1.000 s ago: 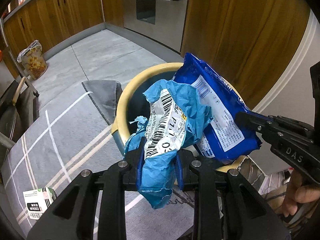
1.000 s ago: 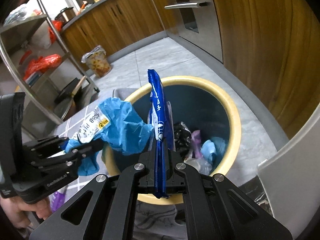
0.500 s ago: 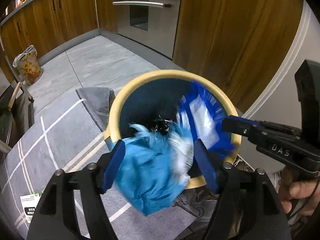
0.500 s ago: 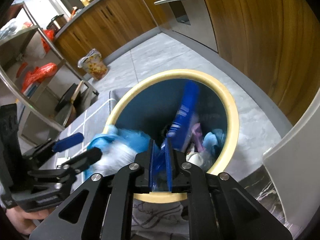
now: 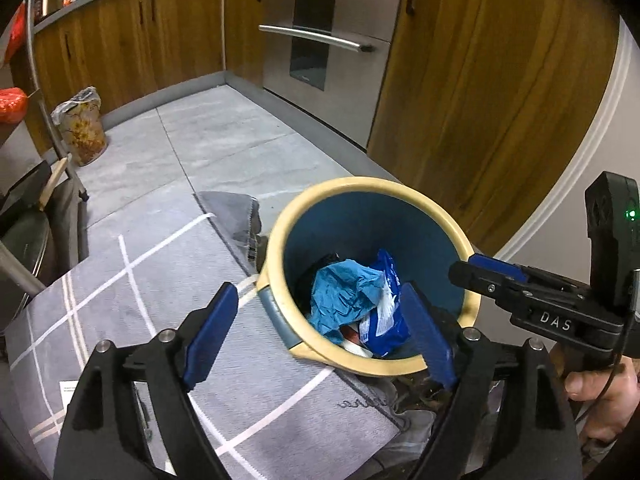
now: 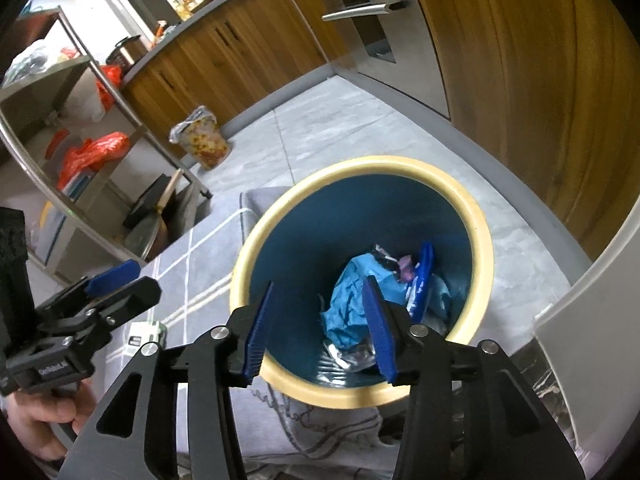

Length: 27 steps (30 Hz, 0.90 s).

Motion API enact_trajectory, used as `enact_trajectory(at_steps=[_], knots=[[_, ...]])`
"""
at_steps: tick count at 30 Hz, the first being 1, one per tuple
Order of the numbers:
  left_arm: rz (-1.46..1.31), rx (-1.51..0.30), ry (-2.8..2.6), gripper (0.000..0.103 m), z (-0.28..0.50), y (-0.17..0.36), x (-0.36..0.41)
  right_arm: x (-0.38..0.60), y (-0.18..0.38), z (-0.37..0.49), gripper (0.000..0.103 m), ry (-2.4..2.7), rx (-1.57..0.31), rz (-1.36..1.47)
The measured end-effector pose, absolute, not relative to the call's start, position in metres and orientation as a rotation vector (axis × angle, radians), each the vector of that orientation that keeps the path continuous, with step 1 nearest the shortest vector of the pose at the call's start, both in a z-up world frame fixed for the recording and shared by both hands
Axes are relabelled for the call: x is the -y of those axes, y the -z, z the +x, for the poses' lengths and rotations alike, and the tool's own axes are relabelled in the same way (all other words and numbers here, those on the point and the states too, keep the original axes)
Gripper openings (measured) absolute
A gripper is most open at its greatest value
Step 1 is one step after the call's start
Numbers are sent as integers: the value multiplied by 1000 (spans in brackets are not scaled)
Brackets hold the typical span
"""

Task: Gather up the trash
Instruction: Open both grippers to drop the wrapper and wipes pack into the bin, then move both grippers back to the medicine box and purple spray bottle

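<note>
- Both wrappers have dropped out of the grippers since a second ago, when each was pinched over the bin's mouth, and now lie inside it.
- Left wrist view: the left gripper (image 5: 320,332) stands with its jaws spread wide and nothing between them.
- Ahead of those jaws and a little toward the right finger sits the trash bin (image 5: 472,304), cream-rimmed and blue inside; the right finger's pad overlaps its near rim.
- Within it the crumpled light-blue wrapper (image 5: 340,296) lies against the dark-blue snack bag (image 5: 386,320) (white label panel partly showing), both well below the rim.
- Out to the right of the jaws, the right gripper (image 5: 476,270) reaches in over the bin's far-right rim; from this side its opening cannot be judged.
- Beneath and left of the jaws stretches the grey rug (image 5: 160,280) with white lines.
- Right wrist view: the right gripper (image 6: 316,320) is open too, less widely, its jaws holding nothing.
- Straight ahead through the gap lies the trash bin (image 6: 484,248), with the light-blue wrapper (image 6: 348,300) just beyond the right finger's tip and the dark-blue snack bag (image 6: 422,280) standing on edge beside it, among other scraps.
- Far to the left of these jaws the left gripper (image 6: 120,284) hovers over the grey rug (image 6: 200,264), its fingers parted.
</note>
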State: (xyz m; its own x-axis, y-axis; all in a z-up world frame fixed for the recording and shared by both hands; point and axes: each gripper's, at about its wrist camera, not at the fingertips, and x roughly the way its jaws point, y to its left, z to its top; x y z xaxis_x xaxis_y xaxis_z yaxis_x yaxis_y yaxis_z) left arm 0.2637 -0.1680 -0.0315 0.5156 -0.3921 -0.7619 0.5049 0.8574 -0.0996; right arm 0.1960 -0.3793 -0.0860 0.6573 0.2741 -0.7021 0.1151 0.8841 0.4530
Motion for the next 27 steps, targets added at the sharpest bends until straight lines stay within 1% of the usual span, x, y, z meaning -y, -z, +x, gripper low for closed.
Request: enact_trajectory(at_steps=[2, 7, 9, 10, 11, 22, 27], knots=[[139, -872, 529, 86, 263, 29, 162, 378, 85, 196, 58, -98, -855, 496], [130, -864, 501, 89, 259, 23, 143, 371, 79, 196, 59, -119, -845, 491], [131, -861, 480, 91, 256, 21, 133, 367, 79, 197, 60, -125, -844, 487], [136, -858, 467, 91, 254, 21, 127, 364, 78, 197, 66, -131, -844, 487], [141, -858, 456, 92, 253, 20, 121, 362, 78, 197, 69, -136, -840, 487], [122, -864, 328, 94, 225, 16, 37, 328, 75, 202, 74, -220, -853, 473], [96, -873, 248, 95, 212, 18, -7, 308, 72, 205, 75, -257, -859, 459]])
